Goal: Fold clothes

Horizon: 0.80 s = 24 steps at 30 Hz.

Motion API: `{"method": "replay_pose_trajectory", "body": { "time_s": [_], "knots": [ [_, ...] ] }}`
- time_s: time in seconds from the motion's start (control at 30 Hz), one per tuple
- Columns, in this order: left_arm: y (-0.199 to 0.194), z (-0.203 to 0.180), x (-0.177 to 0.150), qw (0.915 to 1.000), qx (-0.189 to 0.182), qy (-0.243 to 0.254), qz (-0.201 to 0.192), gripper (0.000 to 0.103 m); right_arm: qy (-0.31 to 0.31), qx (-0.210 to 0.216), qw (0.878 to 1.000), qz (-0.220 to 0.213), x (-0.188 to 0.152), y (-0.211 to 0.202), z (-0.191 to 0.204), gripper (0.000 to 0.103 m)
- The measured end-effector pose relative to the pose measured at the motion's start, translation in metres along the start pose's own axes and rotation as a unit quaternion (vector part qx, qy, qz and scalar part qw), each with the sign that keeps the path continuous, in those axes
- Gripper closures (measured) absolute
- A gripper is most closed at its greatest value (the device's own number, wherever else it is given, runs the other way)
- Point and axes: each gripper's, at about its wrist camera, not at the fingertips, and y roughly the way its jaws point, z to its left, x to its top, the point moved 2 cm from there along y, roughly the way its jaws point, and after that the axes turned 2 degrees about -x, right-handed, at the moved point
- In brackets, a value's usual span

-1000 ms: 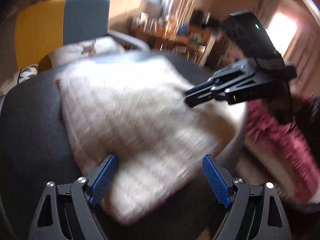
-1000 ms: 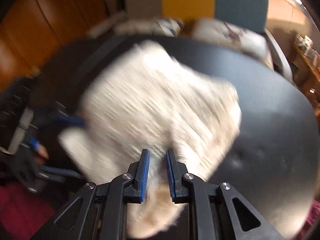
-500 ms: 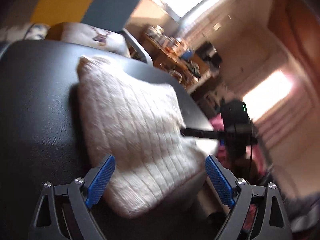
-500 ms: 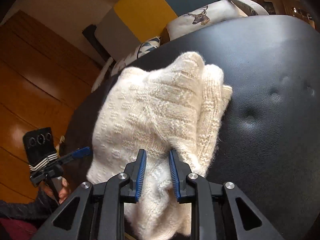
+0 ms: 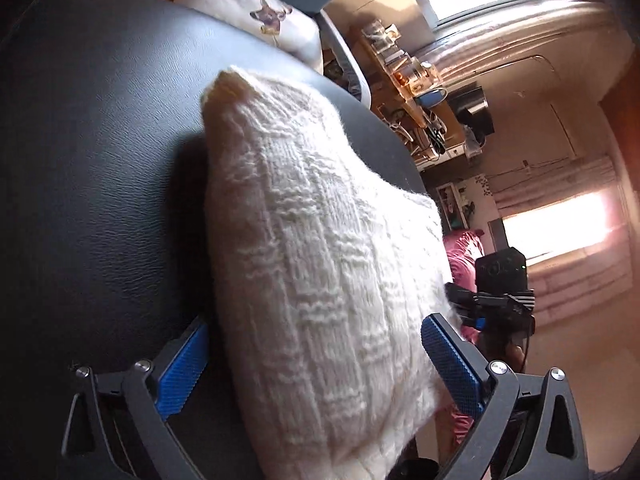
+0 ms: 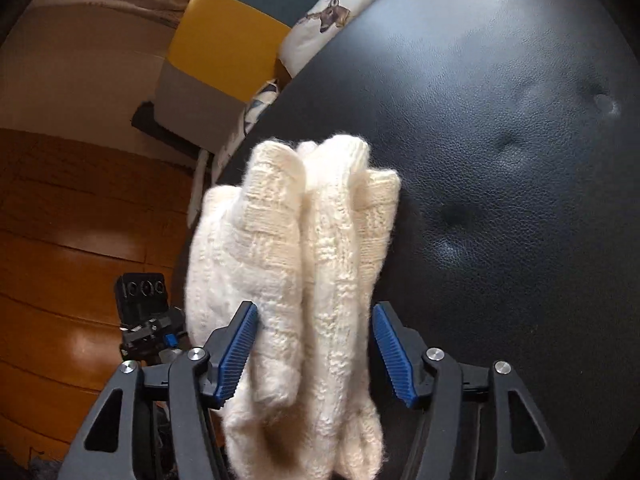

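A folded cream knit sweater (image 5: 320, 240) lies on a black leather seat (image 5: 100, 160). My left gripper (image 5: 316, 364) is open wide, its blue pads on either side of the sweater's near edge without pressing it. In the right wrist view the sweater (image 6: 304, 240) shows as a thick stack of folds on the same seat (image 6: 500, 140). My right gripper (image 6: 314, 352) is open around that stack, the left pad against the knit and the right pad just off it. Each gripper shows in the other's view: the right gripper (image 5: 492, 304) and the left gripper (image 6: 148, 320).
A white cushion with a deer print (image 5: 256, 12) and a yellow and blue chair back (image 6: 228, 40) stand behind the seat. A pink garment (image 5: 460, 252) lies beyond the seat's right edge. A cluttered desk (image 5: 416, 92) stands further back. Wooden floor (image 6: 60, 240) lies on the left.
My right gripper, nearly shut on the sweater half a second ago, has opened. Both views have tilted and moved in closer to the sweater. The left gripper stays open.
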Motion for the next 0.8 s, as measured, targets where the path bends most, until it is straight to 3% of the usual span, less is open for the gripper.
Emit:
{"method": "replay_pose_trajectory", "body": {
  "time_s": [0.1, 0.33, 0.37, 0.4, 0.43, 0.5, 0.6, 0.8],
  "knots": [
    [0.007, -0.003, 0.002, 0.9999, 0.0, 0.01, 0.005, 0.001, -0.015, -0.011, 1.0, 0.021, 0.006, 0.014, -0.001, 0.002],
    [0.014, -0.011, 0.004, 0.9982, 0.036, 0.043, 0.022, 0.004, -0.013, -0.023, 0.999, 0.034, 0.013, 0.019, 0.006, 0.0],
    [0.013, -0.01, 0.003, 0.9983, 0.035, 0.04, 0.023, 0.008, 0.0, -0.004, 1.0, 0.031, 0.015, 0.021, 0.003, 0.004],
    [0.013, -0.009, 0.003, 0.9986, 0.033, 0.035, 0.023, 0.013, 0.022, 0.024, 0.999, 0.027, 0.014, 0.023, -0.001, 0.046],
    [0.012, -0.007, 0.002, 0.9988, 0.032, 0.031, 0.023, 0.017, 0.037, 0.044, 0.998, 0.023, 0.013, 0.025, -0.005, 0.063],
    [0.01, -0.004, -0.001, 0.999, 0.029, 0.028, 0.018, 0.031, 0.032, 0.05, 0.998, 0.012, 0.008, 0.026, -0.005, 0.062],
    [0.008, -0.002, -0.006, 0.9996, 0.013, 0.024, 0.002, 0.044, 0.022, 0.054, 0.998, -0.016, 0.002, 0.023, 0.001, 0.064],
    [0.003, -0.033, -0.012, 0.9966, -0.006, 0.079, -0.022, 0.049, 0.011, 0.069, 0.996, -0.056, -0.02, -0.001, -0.002, 0.066]
  ]
}}
